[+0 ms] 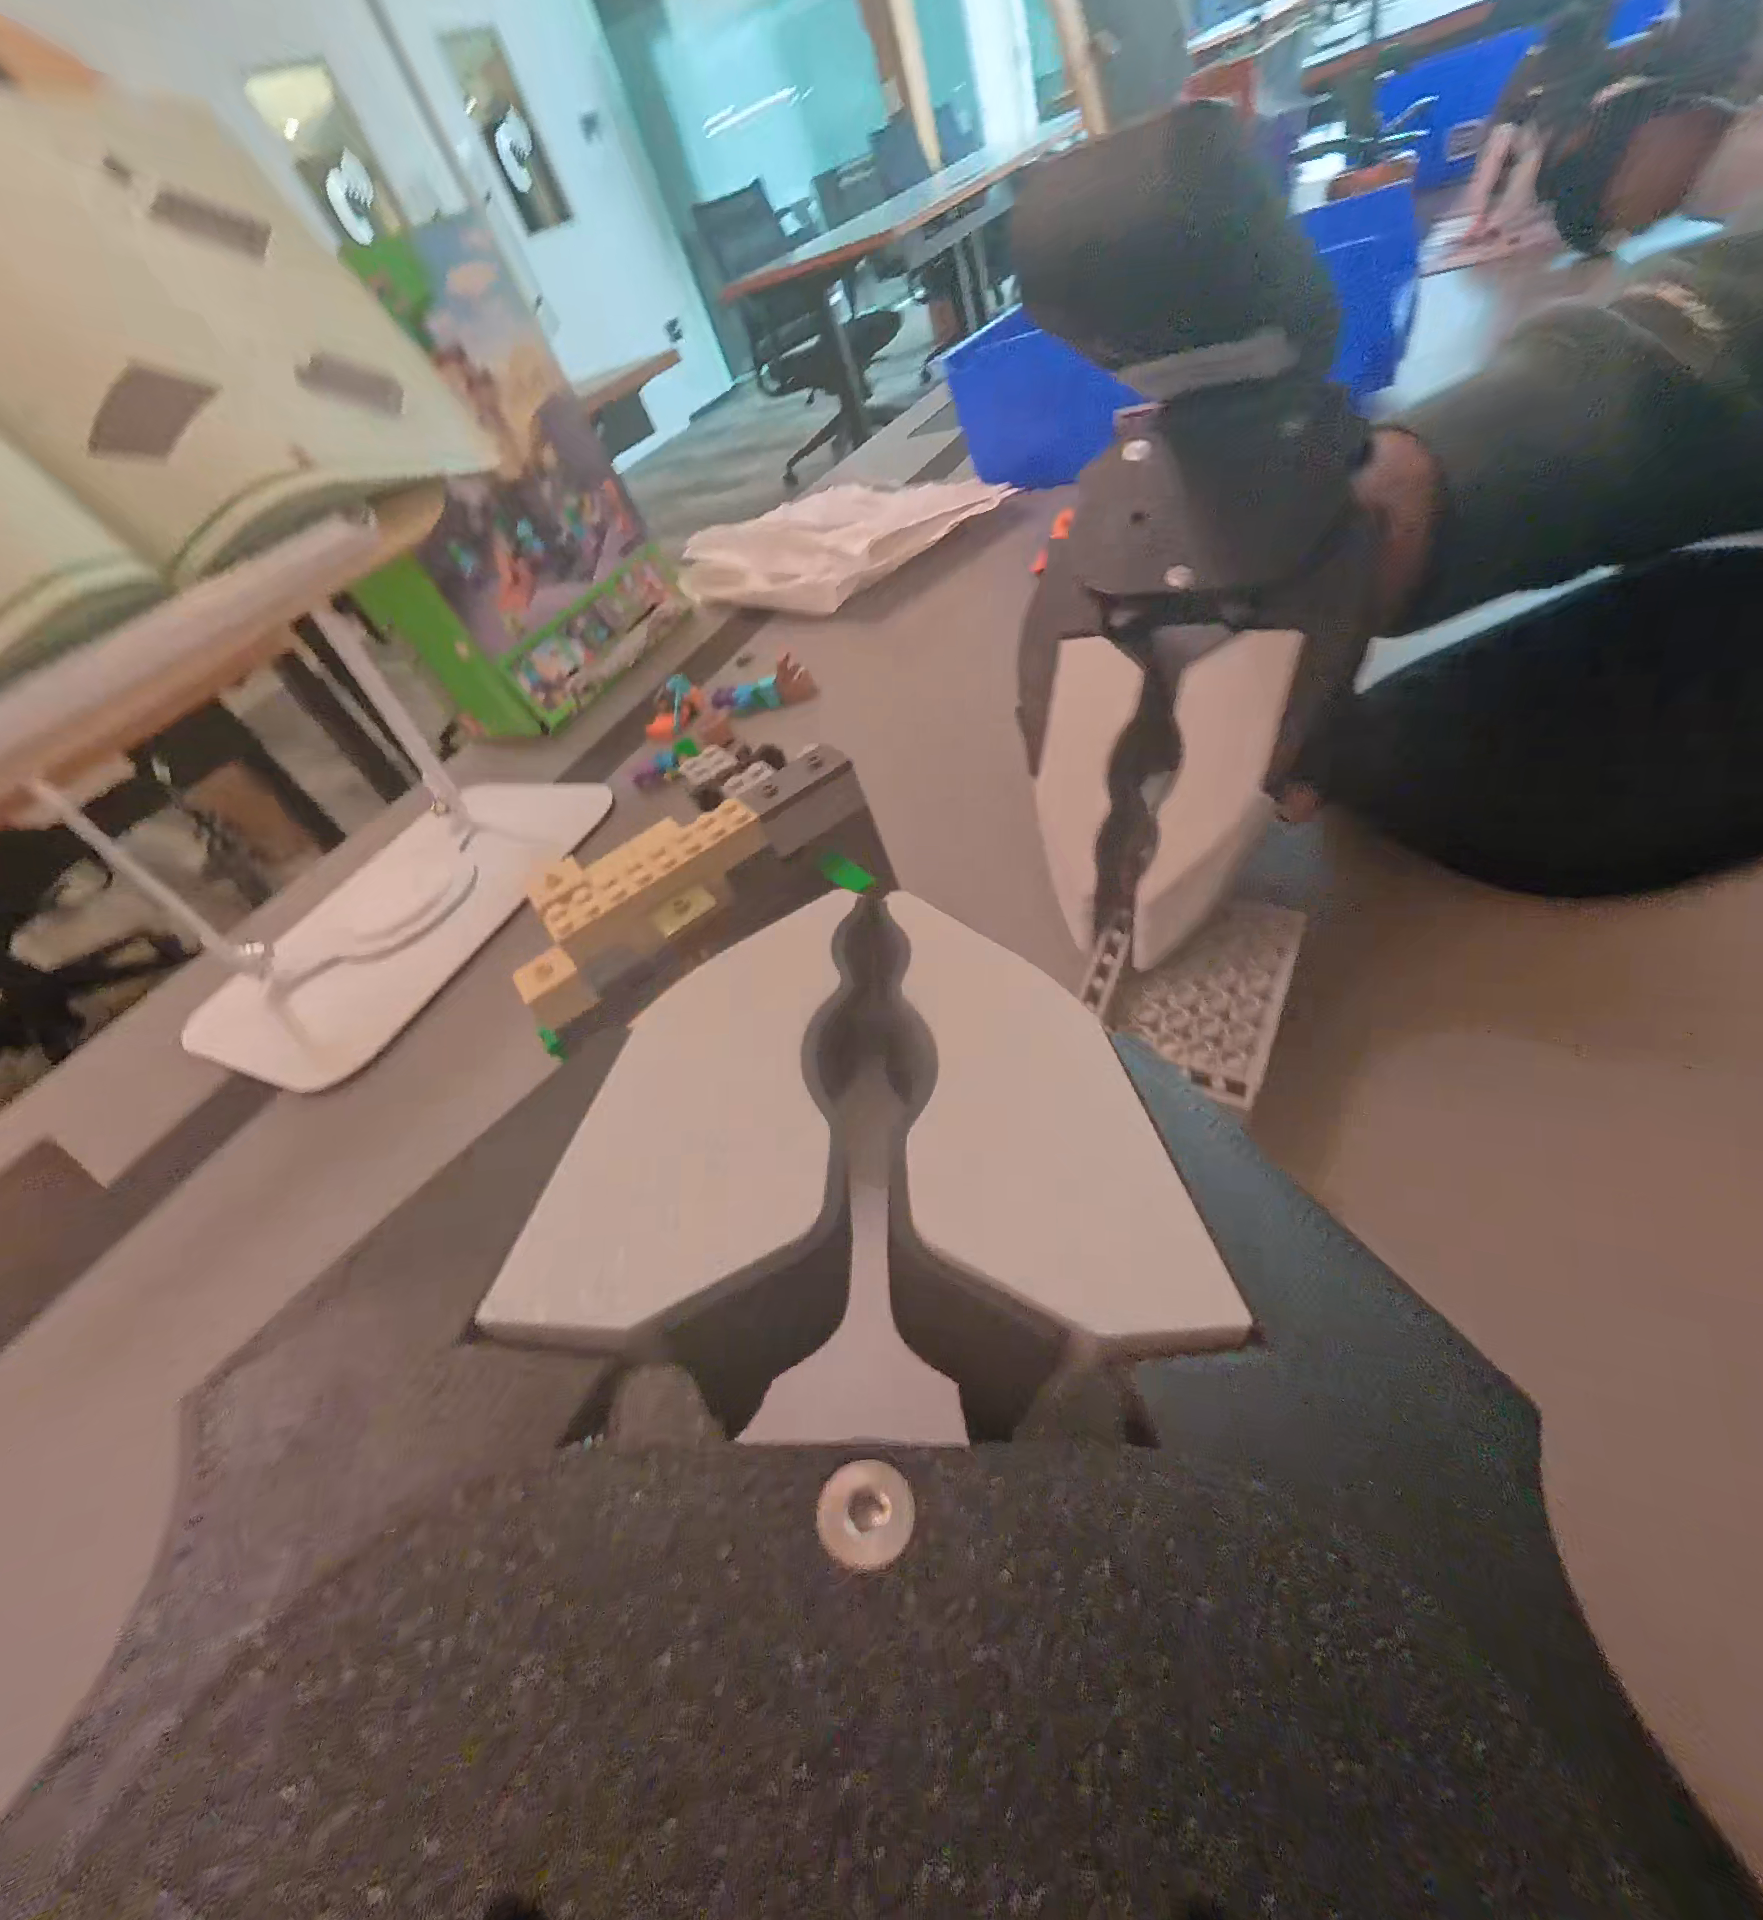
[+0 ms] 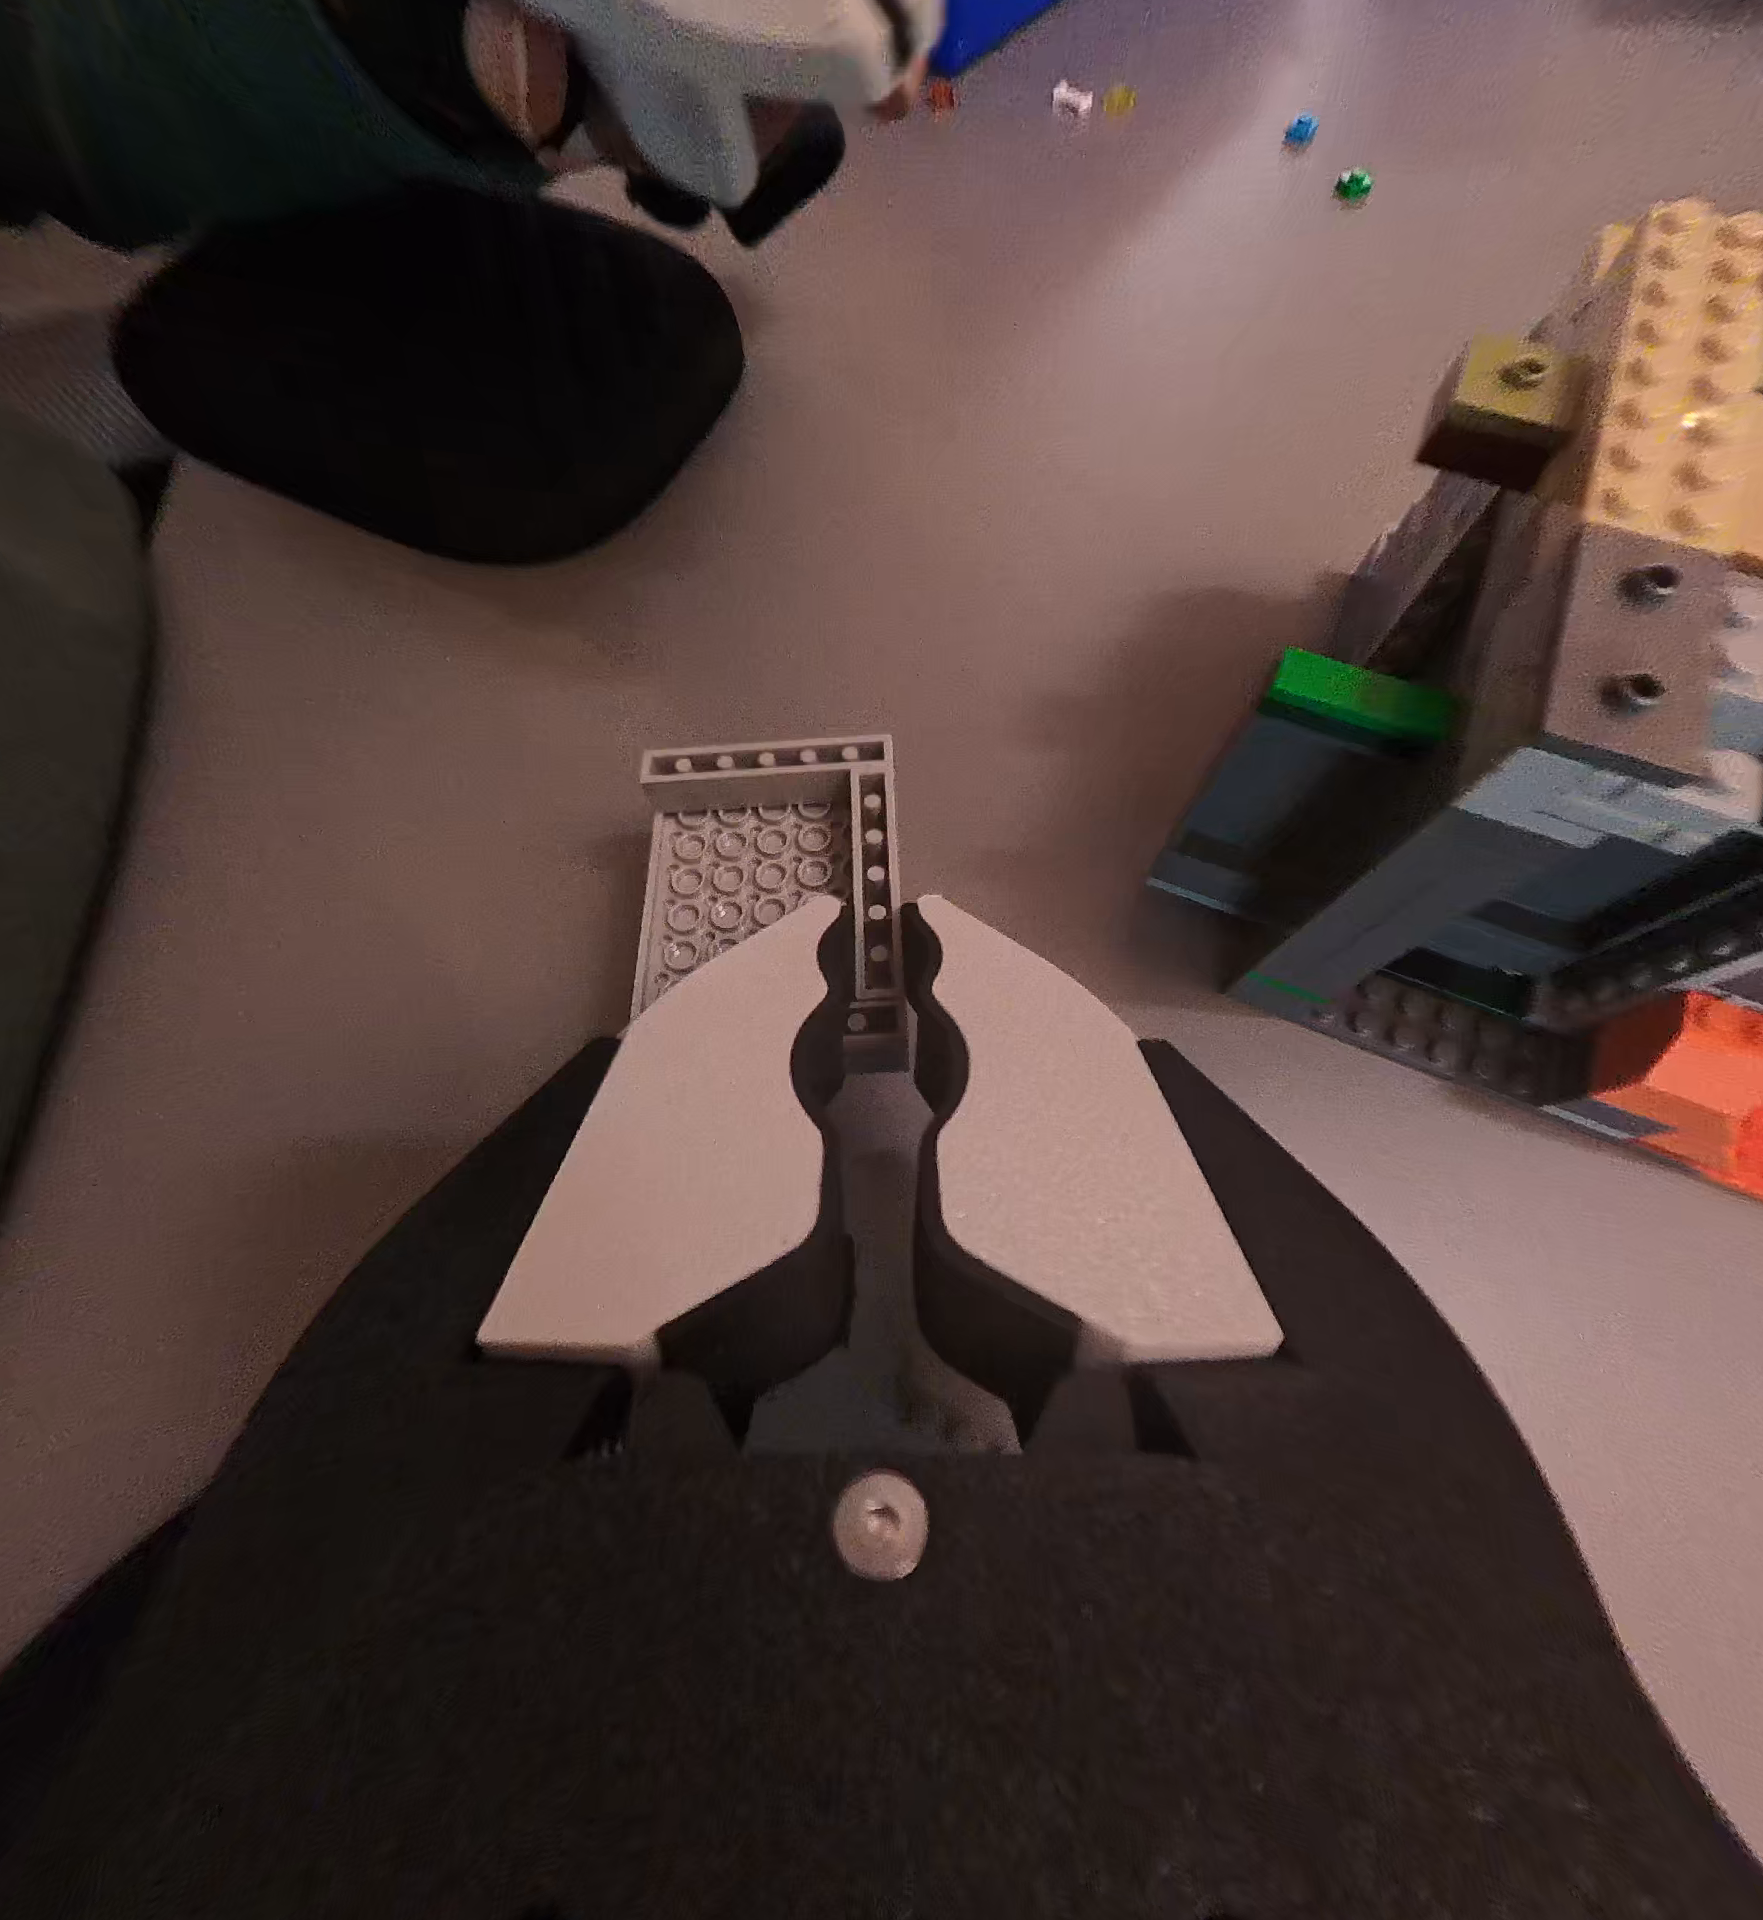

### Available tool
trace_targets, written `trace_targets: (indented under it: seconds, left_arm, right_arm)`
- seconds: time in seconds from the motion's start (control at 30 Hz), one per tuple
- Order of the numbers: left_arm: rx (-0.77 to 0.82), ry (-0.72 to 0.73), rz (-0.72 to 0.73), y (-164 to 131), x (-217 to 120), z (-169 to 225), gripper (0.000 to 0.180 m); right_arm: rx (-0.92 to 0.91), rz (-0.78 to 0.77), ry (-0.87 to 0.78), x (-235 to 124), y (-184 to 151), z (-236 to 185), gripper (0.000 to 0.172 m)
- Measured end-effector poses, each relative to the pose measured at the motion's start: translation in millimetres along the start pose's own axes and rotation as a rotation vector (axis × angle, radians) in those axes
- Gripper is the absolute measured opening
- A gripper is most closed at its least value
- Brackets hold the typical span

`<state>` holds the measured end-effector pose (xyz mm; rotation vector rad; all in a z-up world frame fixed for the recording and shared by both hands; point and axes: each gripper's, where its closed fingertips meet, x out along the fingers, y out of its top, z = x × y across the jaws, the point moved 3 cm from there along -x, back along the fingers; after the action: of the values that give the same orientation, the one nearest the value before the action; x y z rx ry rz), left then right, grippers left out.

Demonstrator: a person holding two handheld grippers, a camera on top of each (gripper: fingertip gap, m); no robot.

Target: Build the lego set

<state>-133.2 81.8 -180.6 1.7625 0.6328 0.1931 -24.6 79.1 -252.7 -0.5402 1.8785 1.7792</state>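
We see the right tool (image 2: 874, 914) clenched on the side wall of a grey plate (image 2: 742, 883) on the floor (image 2: 441, 779). The left tool (image 1: 869, 902) is clenched bare, near a brick model (image 1: 648, 873).

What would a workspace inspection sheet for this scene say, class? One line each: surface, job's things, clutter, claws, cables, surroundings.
Surface: plain grey floor.
Job's things: light grey studded brick plate with raised side walls; tan-and-grey brick building.
Clutter: small loose coloured bricks; white paper sheets.
Claws: left claw shut, holding nothing; right claw shut on the plate's side wall.
Cables: nothing seen.
Surroundings: white lamp stand base, green toy box, blue bin, office desks.
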Motion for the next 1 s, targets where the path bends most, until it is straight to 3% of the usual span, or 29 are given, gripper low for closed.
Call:
trace_targets:
  seconds: [0.4, 0.7, 1.0]
  left_arm:
    - [-0.312, 0.150, -0.032, -12.5, 31.6, -20.2, 0.000]
    - [-0.328, 0.181, -0.067, -36.8, 48.6, -16.6, 0.000]
    - [-0.289, 0.198, -0.072, -39.3, 49.9, -19.8, 0.000]
  right_arm:
    - [-0.106, -0.095, -0.076, 22.7, -13.4, -2.6, 0.009]
    - [-0.136, -0.059, -0.089, 20.1, -15.4, -4.3, 0.015]
    - [-0.029, 0.272, -0.227, -21.8, 19.1, 22.4, 0.033]
